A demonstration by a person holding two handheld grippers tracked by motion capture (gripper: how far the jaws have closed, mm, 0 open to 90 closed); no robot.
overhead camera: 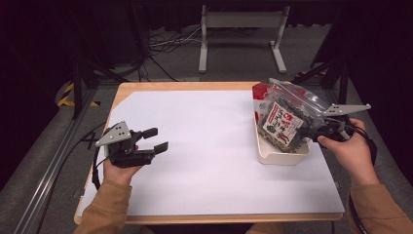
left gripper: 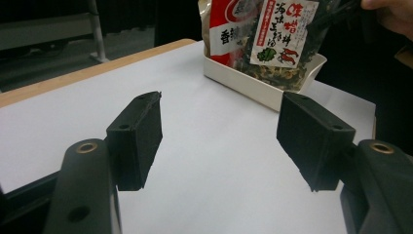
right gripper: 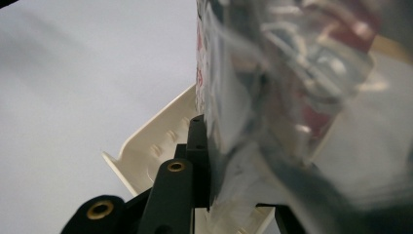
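Left hand-held gripper [overhead camera: 155,139] is sitting nearest, low at the counter's left edge, its jaws standing wide apart with nothing between them, hovering over the white sheet [overhead camera: 204,146] that is covering the counter [overhead camera: 195,86]. In the left gripper view the two black pads [left gripper: 139,139] are framing bare white paper, well apart from the tray.

Right hand-held gripper [overhead camera: 311,130] is gripping the clear zip bag [overhead camera: 287,117] of dried dark bits with a red-and-white label, pinching the bag's right edge; in the right gripper view the plastic [right gripper: 272,97] is lying pressed between the jaws. The bag is standing tilted in the white tray [overhead camera: 282,156] at the counter's right side, its lower end inside the tray, its top leaning up and right. A second red packet [left gripper: 226,24] is standing in the tray just behind it, touching it.
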